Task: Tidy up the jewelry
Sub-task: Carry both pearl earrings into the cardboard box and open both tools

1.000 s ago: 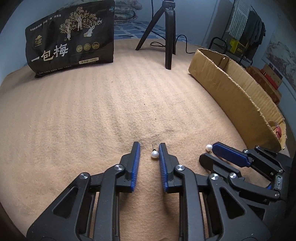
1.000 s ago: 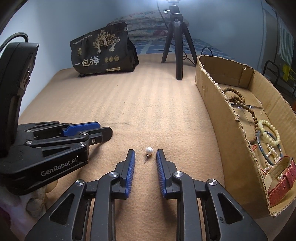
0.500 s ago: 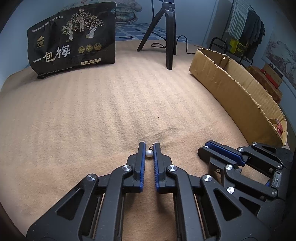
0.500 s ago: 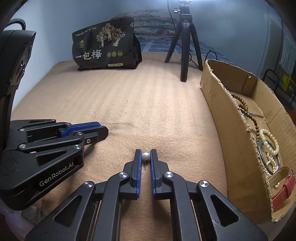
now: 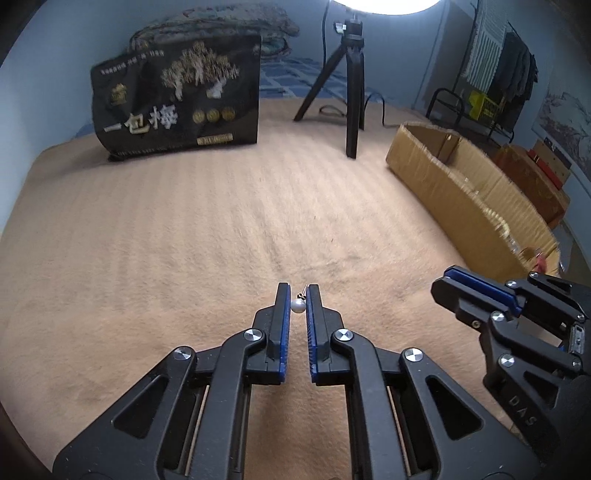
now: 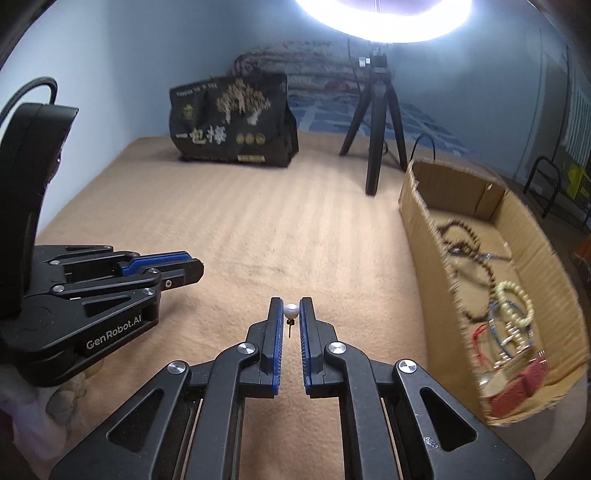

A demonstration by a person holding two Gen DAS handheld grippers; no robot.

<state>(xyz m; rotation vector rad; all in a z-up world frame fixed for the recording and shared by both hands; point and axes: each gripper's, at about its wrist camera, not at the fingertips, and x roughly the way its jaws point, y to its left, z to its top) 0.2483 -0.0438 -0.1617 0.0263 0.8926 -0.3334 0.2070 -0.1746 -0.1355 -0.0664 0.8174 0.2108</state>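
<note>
Big cardboard box (image 6: 424, 236) runs down the right of the frame, bracelets already inside, clearly the drop-off for both studs. Left tongs (image 5: 298, 295) pinch one pearl earring (image 5: 297, 305) low centre, post pointing away up-frame; right tongs (image 6: 291, 308) clamp the second pearl earring (image 6: 291, 311), post hanging down-frame toward the camera.

A tan, ribbed blanket (image 5: 184, 229) covers the whole near surface, running far back to pale blue walls (image 6: 140, 74). At the far edge a black tripod (image 6: 375, 122) stands under a bright ring light (image 6: 384, 18), with a black printed bag (image 5: 177, 99) to its left and a blue-patterned quilt (image 6: 332, 96) behind. Far right, clothes hang on a dark metal rack (image 5: 502, 70), and a landscape picture (image 5: 565, 125) hangs on the right wall.
</note>
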